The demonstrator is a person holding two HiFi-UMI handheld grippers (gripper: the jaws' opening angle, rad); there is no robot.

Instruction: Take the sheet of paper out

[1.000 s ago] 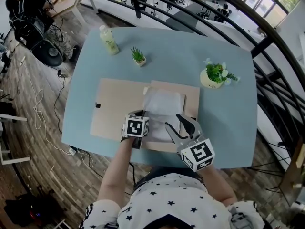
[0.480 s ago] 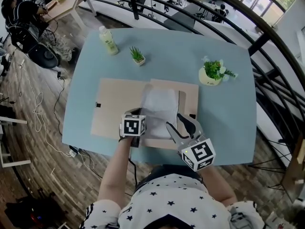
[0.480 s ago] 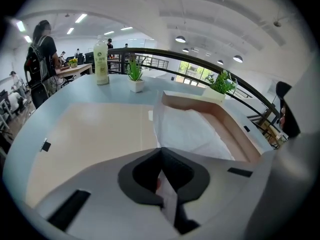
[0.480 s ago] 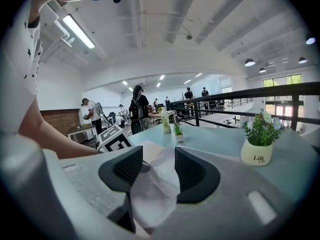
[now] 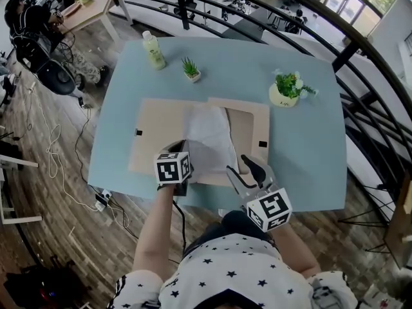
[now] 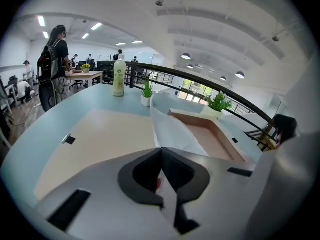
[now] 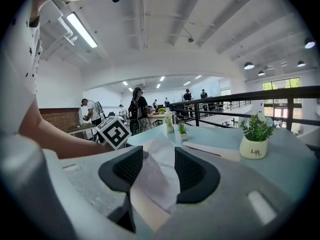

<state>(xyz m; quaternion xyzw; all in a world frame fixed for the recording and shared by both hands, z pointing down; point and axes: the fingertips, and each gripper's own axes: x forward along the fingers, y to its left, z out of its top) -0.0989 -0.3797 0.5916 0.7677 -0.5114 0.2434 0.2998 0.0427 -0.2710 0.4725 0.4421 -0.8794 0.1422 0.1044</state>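
A white sheet of paper [image 5: 209,137] rises out of a flat tan cardboard box [image 5: 250,126] whose lid [image 5: 156,136] lies open to the left. My left gripper [image 5: 182,149] is shut on the paper's near edge and holds it up off the tray. In the left gripper view the sheet [image 6: 172,129] runs up from the closed jaws of that gripper [image 6: 161,153]. My right gripper [image 5: 239,165] stands open near the box's front edge, holding nothing. In the right gripper view the paper [image 7: 159,176] lies beyond the open jaws of my right gripper [image 7: 154,160], untouched.
On the blue table [image 5: 309,159], at the back, stand a green bottle [image 5: 153,49], a small potted plant [image 5: 190,69] and a white flower pot [image 5: 286,90]. A black railing [image 5: 360,76] curves behind the table. People sit at a desk far left.
The left gripper's jaws closed on the paper's near edge and rose, lifting the sheet up and left out of the tray. The right gripper drew back a little toward the table's front edge.
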